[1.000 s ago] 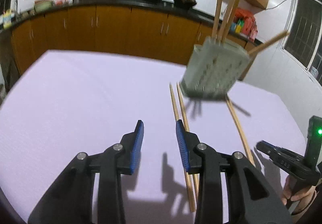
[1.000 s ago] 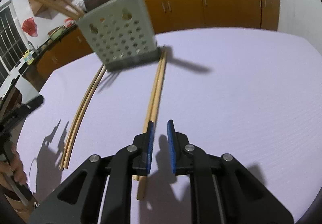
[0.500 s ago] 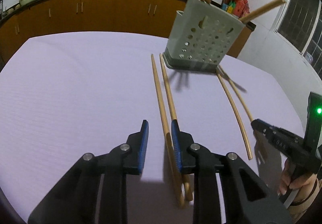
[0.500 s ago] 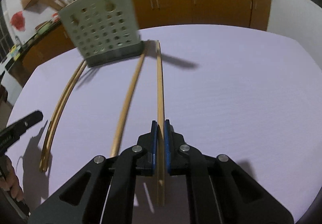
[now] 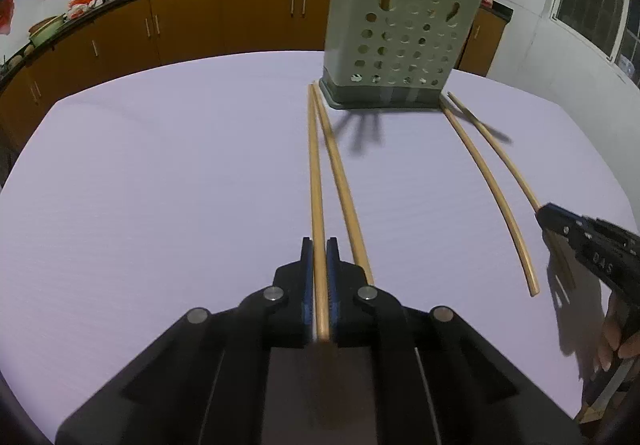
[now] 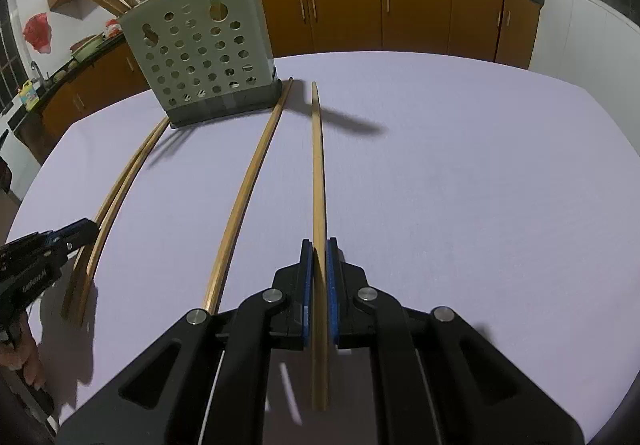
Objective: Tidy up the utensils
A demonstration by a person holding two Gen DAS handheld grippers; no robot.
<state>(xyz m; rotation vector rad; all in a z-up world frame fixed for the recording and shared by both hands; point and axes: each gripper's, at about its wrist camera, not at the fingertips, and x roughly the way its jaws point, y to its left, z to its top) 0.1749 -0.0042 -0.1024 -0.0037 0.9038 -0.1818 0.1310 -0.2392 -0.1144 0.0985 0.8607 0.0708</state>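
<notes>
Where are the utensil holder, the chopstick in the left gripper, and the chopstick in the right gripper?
Utensil holder (image 5: 400,45): left wrist view, perforated front wall.
Left gripper's chopstick (image 5: 316,181): left wrist view, mid-shaft ahead of the jaws.
Right gripper's chopstick (image 6: 318,173): right wrist view, mid-shaft ahead of the jaws.

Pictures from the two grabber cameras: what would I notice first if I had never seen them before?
First, the black grabbers with blue pads: the left gripper and the right gripper are each clamped on a long wooden chopstick lying on the pale purple table. Next, the grey holder full of round holes at the table's far side, with more chopsticks sticking out of its top.
</notes>
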